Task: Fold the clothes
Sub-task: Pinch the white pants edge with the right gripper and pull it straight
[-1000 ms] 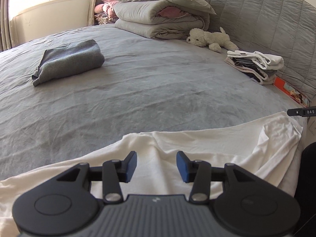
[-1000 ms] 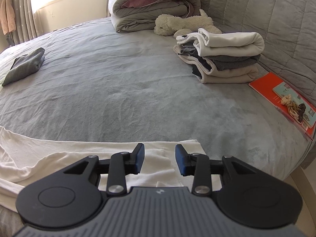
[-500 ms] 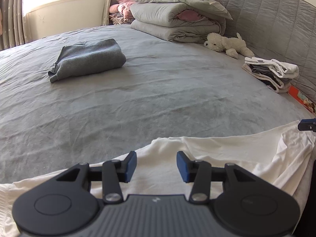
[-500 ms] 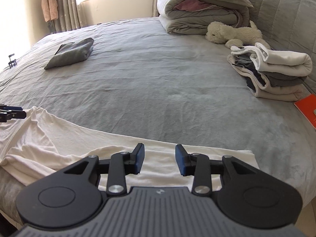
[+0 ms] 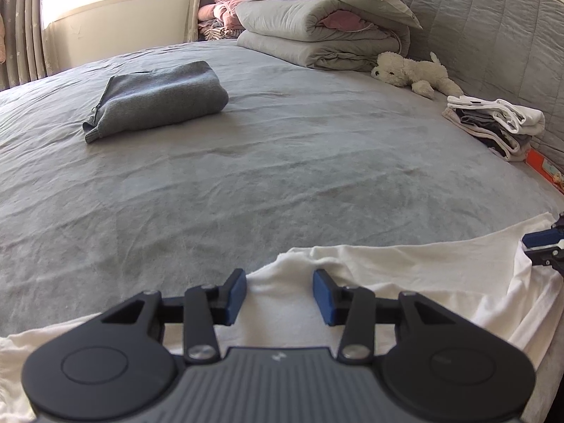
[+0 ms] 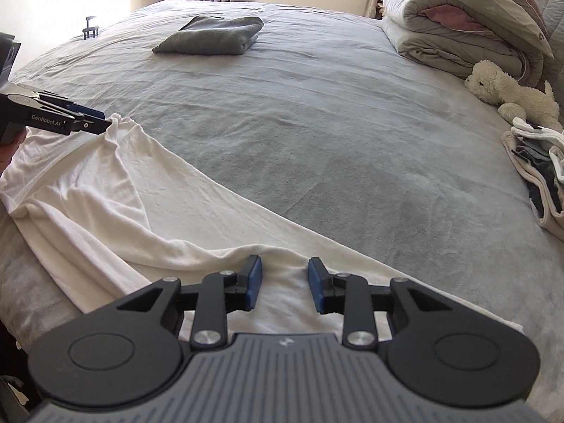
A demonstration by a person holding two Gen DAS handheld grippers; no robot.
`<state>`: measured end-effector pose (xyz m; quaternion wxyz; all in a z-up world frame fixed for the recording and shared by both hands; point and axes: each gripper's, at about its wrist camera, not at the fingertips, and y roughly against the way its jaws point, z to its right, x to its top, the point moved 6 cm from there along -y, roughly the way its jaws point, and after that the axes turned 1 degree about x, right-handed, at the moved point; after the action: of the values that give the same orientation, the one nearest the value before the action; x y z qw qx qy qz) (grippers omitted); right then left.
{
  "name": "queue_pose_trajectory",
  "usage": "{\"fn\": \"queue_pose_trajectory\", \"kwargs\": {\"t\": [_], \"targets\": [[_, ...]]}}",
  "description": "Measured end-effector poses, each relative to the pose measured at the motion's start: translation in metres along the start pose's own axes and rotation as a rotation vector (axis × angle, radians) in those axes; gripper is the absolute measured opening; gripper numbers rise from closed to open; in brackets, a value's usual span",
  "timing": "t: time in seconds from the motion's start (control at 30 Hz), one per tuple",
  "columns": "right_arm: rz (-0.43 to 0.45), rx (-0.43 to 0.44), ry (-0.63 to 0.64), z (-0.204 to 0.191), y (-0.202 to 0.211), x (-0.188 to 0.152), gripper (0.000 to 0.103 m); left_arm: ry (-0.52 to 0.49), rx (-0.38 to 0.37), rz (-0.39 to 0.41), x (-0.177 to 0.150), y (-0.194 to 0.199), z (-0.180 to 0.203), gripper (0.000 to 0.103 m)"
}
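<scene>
white cloth, a garment, is spread along the near edge of the grey bed, rumpled into folds. in the right wrist view the left gripper is seen at the far left, its tips closed on a bunched corner of the garment, which is pulled up into a small peak there. in its own view the left gripper is seen with a raised fold of the cloth filling the gap between its blue pads. the right gripper is held low over the other end of the garment; its jaws have just been closing, a ridge of white cloth is seen between them, and it cannot be told whether the pads press on it. a folded grey sweater lies well apart on the far side of the bed. a stack of folded clothes sits near the padded headboard, with a plush toy just beyond it and folded quilts behind.
</scene>
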<state>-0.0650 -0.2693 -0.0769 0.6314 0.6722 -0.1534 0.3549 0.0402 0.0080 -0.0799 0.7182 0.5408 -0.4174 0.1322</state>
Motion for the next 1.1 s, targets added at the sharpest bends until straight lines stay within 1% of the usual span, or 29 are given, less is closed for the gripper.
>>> {"fn": "queue_pose_trajectory", "kwargs": {"t": [0.03, 0.1, 0.13, 0.2, 0.27, 0.33, 0.5, 0.63, 0.73, 0.83, 1.0, 1.1], "targets": [[-0.002, 0.005, 0.001, -0.001, -0.002, 0.000, 0.017, 0.008, 0.000, 0.006, 0.001, -0.001, -0.001, 0.043], [-0.003, 0.009, 0.014, -0.005, -0.001, 0.000, 0.005, 0.022, -0.003, 0.016, 0.003, -0.003, -0.002, 0.043], [0.001, 0.003, 0.014, -0.006, 0.000, -0.001, 0.003, 0.026, -0.004, 0.018, 0.003, -0.005, -0.002, 0.042], [0.010, -0.009, 0.015, -0.007, 0.002, -0.001, 0.001, 0.023, -0.008, 0.022, 0.003, -0.008, 0.000, 0.032], [0.024, -0.023, 0.003, -0.006, 0.006, -0.001, 0.001, 0.017, -0.016, 0.022, 0.002, -0.009, 0.005, 0.009], [0.046, -0.047, -0.008, -0.005, 0.014, 0.000, 0.001, 0.019, -0.016, 0.027, 0.002, -0.008, 0.007, 0.003], [0.099, -0.107, -0.023, -0.001, 0.032, 0.003, 0.001, 0.097, 0.002, 0.079, 0.005, 0.001, 0.002, 0.002], [0.138, -0.171, -0.026, 0.002, 0.042, 0.006, 0.000, 0.187, -0.001, 0.128, 0.011, 0.008, -0.006, 0.002], [0.145, -0.219, -0.014, 0.005, 0.043, 0.009, 0.000, 0.225, 0.023, 0.143, 0.013, 0.009, -0.013, 0.002], [0.105, -0.234, -0.024, 0.011, 0.031, 0.009, 0.000, 0.205, 0.059, 0.131, 0.011, 0.002, -0.012, 0.002], [0.010, -0.254, -0.065, 0.019, 0.000, 0.002, 0.000, 0.126, 0.134, 0.115, 0.004, -0.016, -0.003, 0.002], [-0.011, -0.254, -0.083, 0.021, -0.010, -0.001, 0.000, 0.083, 0.161, 0.113, 0.002, -0.019, 0.001, 0.003]]}}
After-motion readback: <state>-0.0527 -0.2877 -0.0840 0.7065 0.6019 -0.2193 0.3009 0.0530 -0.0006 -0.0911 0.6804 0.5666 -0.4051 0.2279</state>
